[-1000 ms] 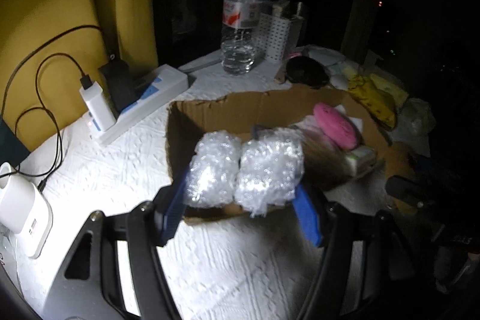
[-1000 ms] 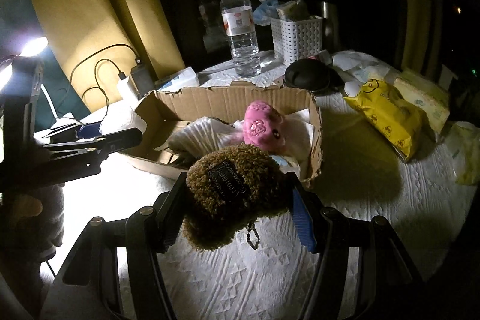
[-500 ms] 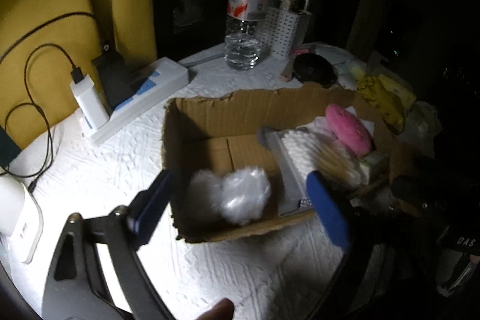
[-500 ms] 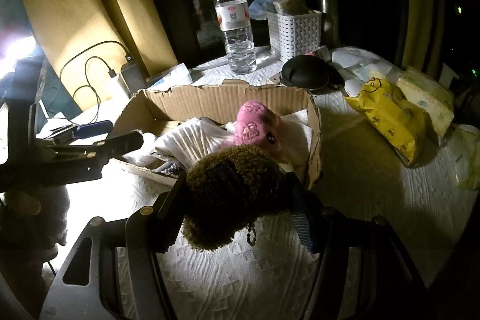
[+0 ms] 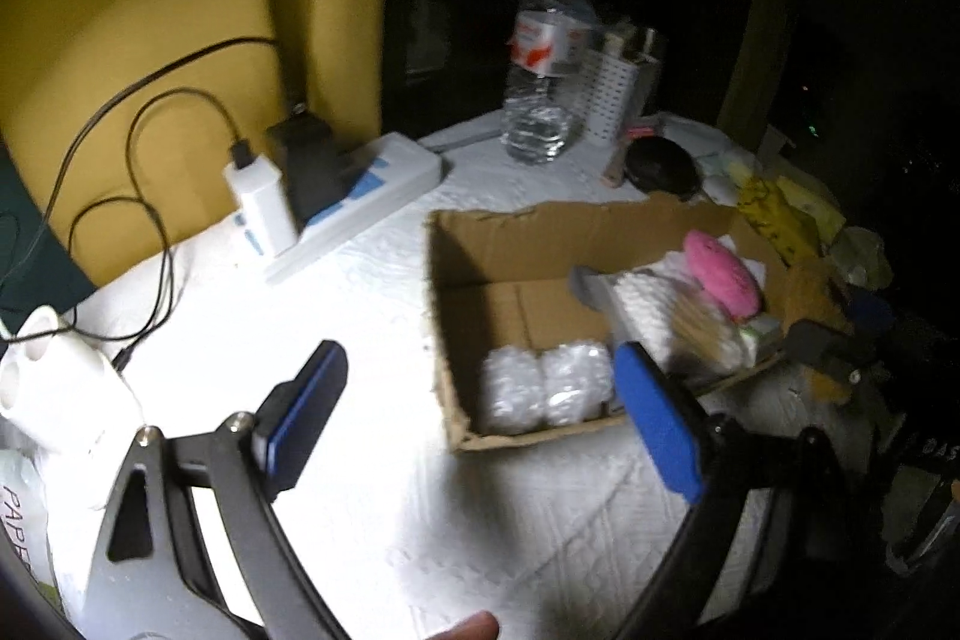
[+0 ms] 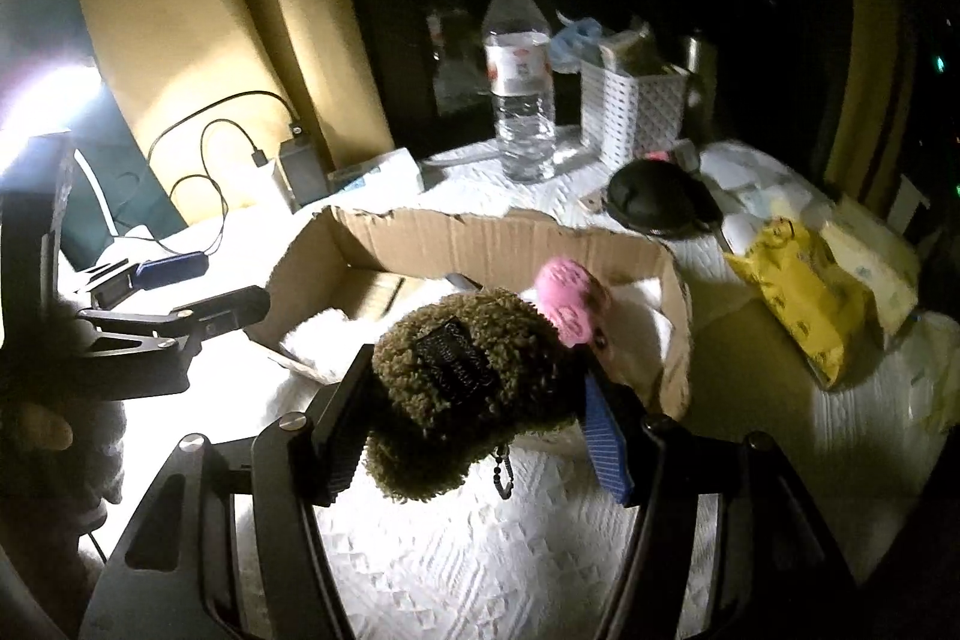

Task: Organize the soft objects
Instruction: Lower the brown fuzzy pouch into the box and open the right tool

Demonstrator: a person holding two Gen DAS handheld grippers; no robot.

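A cardboard box [image 5: 540,220] sits on the white quilted cloth. In its near corner lies a bubble-wrap bundle [image 5: 546,388], beside a white pad and a pink plush [image 5: 720,274]. My left gripper [image 5: 480,370] hovers open over the box's near left corner with nothing between its blue pads. The right wrist view also shows my left gripper [image 6: 216,286], left of the box. My right gripper [image 6: 474,388] is shut on a brown fuzzy plush [image 6: 462,376] with a black label and a bead chain, held just in front of the box [image 6: 480,238].
Behind the box stand a water bottle [image 5: 546,58], a white perforated basket [image 6: 636,106] and a black round object [image 6: 660,190]. A power strip with chargers and cables [image 5: 348,196] lies at the left, with a paper roll [image 5: 54,388] near it. A yellow packet [image 6: 804,292] lies at the right.
My left gripper opened and let go of the bubble-wrap bundle, which now lies in the box. It then drew back to the left. The right gripper still holds the brown plush, slightly higher.
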